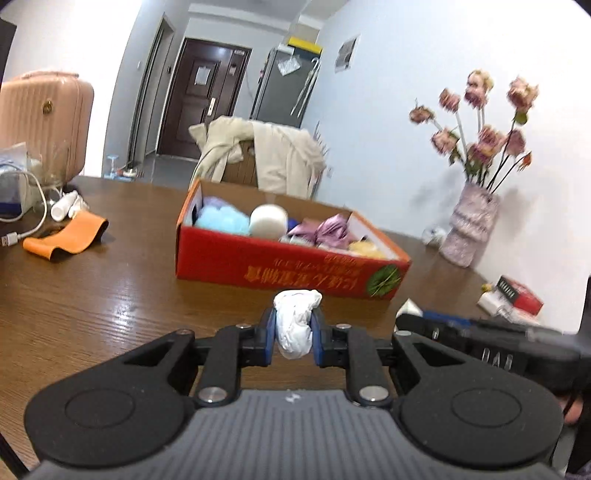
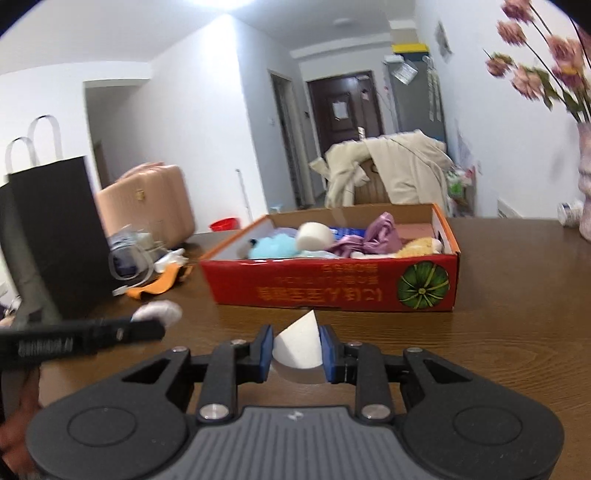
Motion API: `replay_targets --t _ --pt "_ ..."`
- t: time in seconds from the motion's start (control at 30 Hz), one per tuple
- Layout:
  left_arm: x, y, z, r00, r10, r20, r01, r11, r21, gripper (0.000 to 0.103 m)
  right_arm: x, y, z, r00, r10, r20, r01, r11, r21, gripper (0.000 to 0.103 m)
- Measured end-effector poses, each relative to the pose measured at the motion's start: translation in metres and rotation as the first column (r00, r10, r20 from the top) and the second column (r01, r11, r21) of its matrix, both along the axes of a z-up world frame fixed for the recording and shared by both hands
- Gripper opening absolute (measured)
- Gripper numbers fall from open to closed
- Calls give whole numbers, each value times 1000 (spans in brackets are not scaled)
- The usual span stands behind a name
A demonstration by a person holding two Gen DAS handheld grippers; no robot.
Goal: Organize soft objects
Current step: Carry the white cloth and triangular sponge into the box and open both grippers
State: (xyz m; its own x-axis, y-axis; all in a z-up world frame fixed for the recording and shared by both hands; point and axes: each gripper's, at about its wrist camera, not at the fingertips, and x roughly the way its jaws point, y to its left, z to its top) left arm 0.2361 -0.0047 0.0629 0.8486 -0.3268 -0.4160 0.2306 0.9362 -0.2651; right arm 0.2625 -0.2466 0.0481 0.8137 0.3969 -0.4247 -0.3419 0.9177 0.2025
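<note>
I get bright, even indoor light. A ceiling lamp [image 2: 214, 5] blows out at the top of the right view, and glare sheens the table [image 1: 122, 306]. Fisheye bending curves the walls, with dark corners. The flowers [image 1: 484, 118] are motion-blurred, and the box [image 2: 332, 288] lettering is soft.

One red box [image 1: 280, 264], one vase [image 1: 471, 229], two grippers (both gripping white items).
</note>
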Motion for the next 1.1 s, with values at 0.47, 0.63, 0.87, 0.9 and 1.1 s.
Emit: replay_targets --t 0.47,0.63,0.87,0.9,1.1 --pt "114 -24 49 997 -79 12 76 988 131 19 110 -22 64 999 40 32 -41 998 39 28" --pt "209 -39 33 994 -73 -82 87 979 185 19 222 -14 64 997 24 -70 -20 998 59 28" --pt "279 -43 -2 977 -99 -190 126 982 138 20 322 4 21 978 -54 -203 51 998 -20 31" --pt "284 -42 -8 974 -93 -205 121 984 131 24 328 6 14 976 -64 -210 60 998 -23 33" --pt "290 -34 -21 973 -105 -204 128 987 98 53 335 10 -1 975 -54 -217 57 998 7 58"
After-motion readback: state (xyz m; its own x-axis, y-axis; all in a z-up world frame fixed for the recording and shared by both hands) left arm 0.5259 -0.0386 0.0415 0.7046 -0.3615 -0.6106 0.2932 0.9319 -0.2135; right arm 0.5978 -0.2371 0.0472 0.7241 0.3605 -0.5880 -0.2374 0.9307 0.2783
